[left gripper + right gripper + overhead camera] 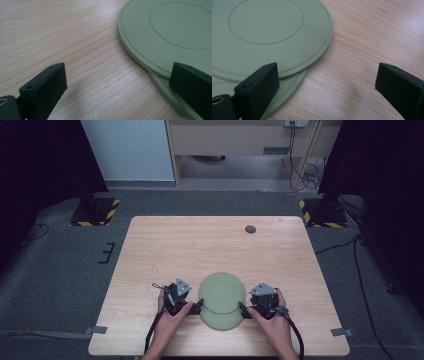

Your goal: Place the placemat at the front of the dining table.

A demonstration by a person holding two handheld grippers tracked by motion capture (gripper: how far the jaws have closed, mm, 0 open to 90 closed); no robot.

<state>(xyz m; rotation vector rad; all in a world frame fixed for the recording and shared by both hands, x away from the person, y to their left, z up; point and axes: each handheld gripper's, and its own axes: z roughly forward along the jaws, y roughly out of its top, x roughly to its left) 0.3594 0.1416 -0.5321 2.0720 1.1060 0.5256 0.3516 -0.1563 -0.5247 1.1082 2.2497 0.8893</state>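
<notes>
Plates (221, 292): two stacked green discs, stiff, light, slippery; take by rim.
Left hand-held gripper (196, 307): agape, beside rim.
Right hand-held gripper (244, 310): agape, opposite rim.

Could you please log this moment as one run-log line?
scene: two stacked green plates, offset, on table | left gripper: open at plates' left edge | right gripper: open at right edge | held: nothing

Two sage-green plates (221, 301), each marked with thin concentric rings, are seen on a pale wood-grain counter (200, 245). Black jaws are shown on both grippers.
</notes>
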